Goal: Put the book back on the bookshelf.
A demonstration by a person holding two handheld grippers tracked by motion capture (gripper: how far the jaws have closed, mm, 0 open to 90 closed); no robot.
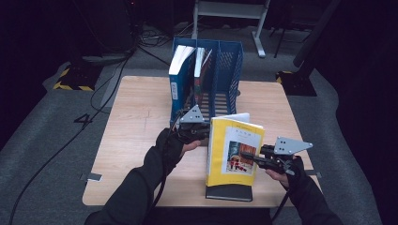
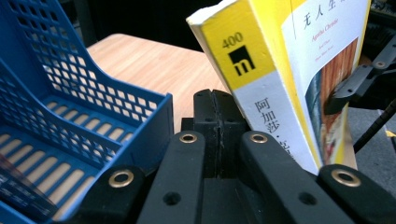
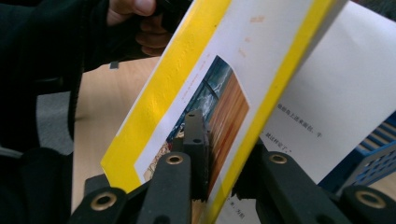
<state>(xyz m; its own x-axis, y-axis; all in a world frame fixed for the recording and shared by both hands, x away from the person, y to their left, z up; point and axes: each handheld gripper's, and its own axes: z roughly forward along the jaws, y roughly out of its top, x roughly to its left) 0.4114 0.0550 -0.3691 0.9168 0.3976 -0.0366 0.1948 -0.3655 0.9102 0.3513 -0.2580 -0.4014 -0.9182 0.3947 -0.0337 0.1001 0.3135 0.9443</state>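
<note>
Fingers of the right gripper (image 3: 212,154) pinch the front cover of the yellow book (image 1: 233,152), one finger (image 3: 195,140) lying on the cover picture and the other behind the cover's edge, against the white page. Fingers of the left gripper (image 2: 215,121) are pressed fully together with nothing between them, sitting just beside the book's spine (image 2: 261,93), between the book and the blue file rack (image 1: 220,70). In the high view the book stands tilted and slightly open on the desk (image 1: 136,117), in front of the rack, with a dark book (image 1: 229,192) lying flat below its lower edge. Behind it, the rack holds two upright books (image 1: 185,75) in its left compartments.
</note>
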